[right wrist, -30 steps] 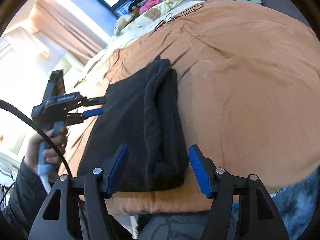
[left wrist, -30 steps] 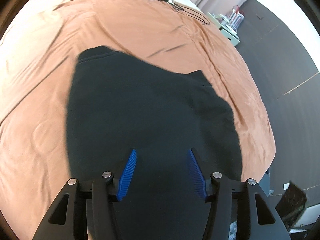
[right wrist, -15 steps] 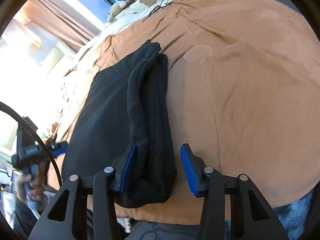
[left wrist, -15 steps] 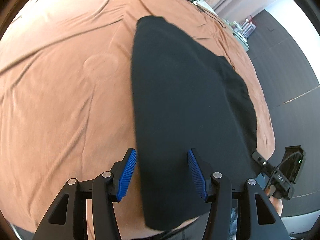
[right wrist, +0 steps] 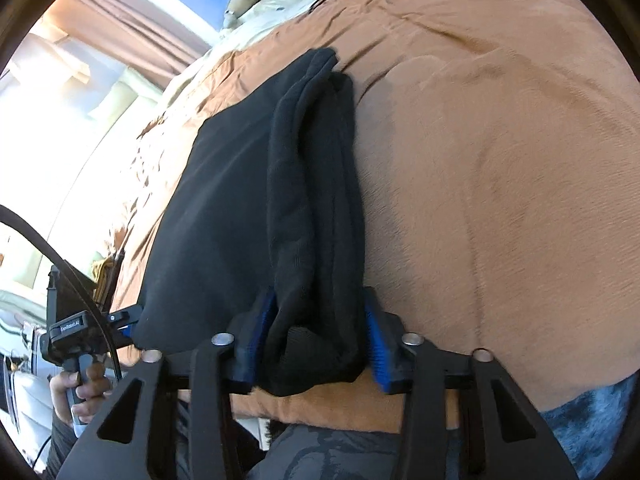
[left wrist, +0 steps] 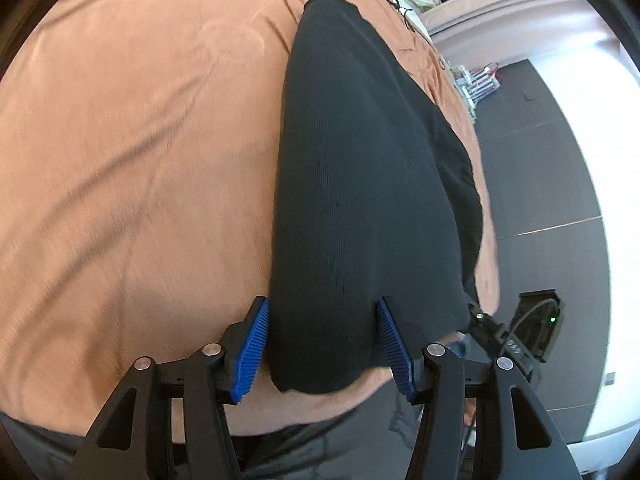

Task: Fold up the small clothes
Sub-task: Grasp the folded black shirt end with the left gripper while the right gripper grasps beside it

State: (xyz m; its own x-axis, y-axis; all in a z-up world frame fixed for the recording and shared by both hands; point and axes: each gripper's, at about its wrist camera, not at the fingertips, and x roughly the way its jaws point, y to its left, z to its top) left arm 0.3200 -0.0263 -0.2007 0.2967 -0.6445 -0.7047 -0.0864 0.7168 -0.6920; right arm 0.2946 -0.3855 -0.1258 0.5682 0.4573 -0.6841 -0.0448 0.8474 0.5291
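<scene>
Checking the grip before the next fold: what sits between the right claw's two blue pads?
In the right wrist view, the thick rolled edge of the black garment fills the closing right claw; brown bedspread lies beneath.

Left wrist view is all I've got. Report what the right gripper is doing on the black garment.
Observer: The right gripper straddles the black garment at its near end; its jaws are closing, with fabric between them.
Operator: Describe that fabric.
Observer: It is a thick bunched fold running along the garment's right edge, on the brown blanket.
Operator: Now say where my left gripper sits from there.
Observer: The left gripper is at the garment's near left corner, held by a hand.
</scene>
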